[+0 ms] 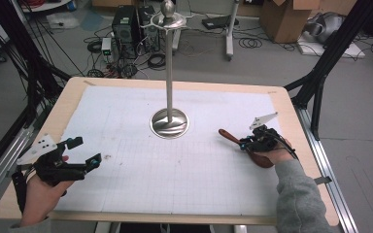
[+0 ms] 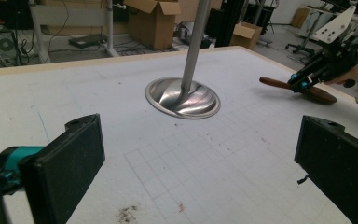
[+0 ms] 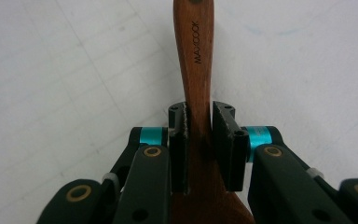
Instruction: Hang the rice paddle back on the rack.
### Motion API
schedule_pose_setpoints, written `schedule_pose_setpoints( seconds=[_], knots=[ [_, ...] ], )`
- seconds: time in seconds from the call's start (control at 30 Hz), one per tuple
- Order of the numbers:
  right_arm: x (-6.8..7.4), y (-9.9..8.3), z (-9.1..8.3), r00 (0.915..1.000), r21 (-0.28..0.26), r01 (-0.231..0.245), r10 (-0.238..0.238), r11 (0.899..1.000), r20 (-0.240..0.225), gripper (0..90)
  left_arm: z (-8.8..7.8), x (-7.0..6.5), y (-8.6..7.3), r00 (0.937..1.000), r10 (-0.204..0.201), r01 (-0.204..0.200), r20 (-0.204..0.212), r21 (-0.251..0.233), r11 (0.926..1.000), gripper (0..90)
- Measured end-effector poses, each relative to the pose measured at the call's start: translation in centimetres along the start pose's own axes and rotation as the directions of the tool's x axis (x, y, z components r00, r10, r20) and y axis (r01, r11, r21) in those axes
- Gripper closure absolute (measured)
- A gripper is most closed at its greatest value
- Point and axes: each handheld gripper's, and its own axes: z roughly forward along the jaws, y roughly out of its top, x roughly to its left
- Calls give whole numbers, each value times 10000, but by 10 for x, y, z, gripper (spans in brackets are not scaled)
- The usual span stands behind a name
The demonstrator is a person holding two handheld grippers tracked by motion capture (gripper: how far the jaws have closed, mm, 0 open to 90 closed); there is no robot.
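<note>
"MAXCOOK" on wooden handle (image 3: 194, 51)

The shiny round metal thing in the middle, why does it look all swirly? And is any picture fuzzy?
Left gripper view: the stand's polished base mirrors the room lights in curved streaks. High view: a little soft, the same base shows glare. Right gripper view: the wooden spoon is sharp.

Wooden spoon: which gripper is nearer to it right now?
Right. The right gripper is shut on the wooden spoon, clamping its handle on the table's right side. The left gripper is open near the left edge, far across the metal stand.
</note>
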Motion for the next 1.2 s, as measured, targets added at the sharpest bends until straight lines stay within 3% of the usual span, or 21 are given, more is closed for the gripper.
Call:
schedule_pose_setpoints(
  seconds=[0.27,0.47,0.53,0.63,1.07,1.2],
  knots=[
    [4,4,-14,9999,-976,-82,75,9952,-74,775,1,-1,1,10000,64,-64,32,-5,10000,20],
    [6,6,-22,9999,-1355,-133,128,9907,-51,776,1,-1,1,10000,34,-34,36,-23,10000,20],
    [5,5,-28,9994,-1744,-306,277,9842,-192,777,1,-1,2,10000,50,-50,49,-10,10000,20],
    [5,6,-33,9989,-1915,-434,388,9805,-277,778,1,-2,2,10000,58,-58,61,-43,10000,20],
    [9,28,-64,9993,-2724,-321,258,9616,-267,779,-2,-4,7,9999,114,-112,83,-208,9997,20],
    [11,41,-73,9992,-3077,-250,137,9511,-387,779,-4,-4,7,9999,130,-129,53,-238,9996,20]
  ],
)
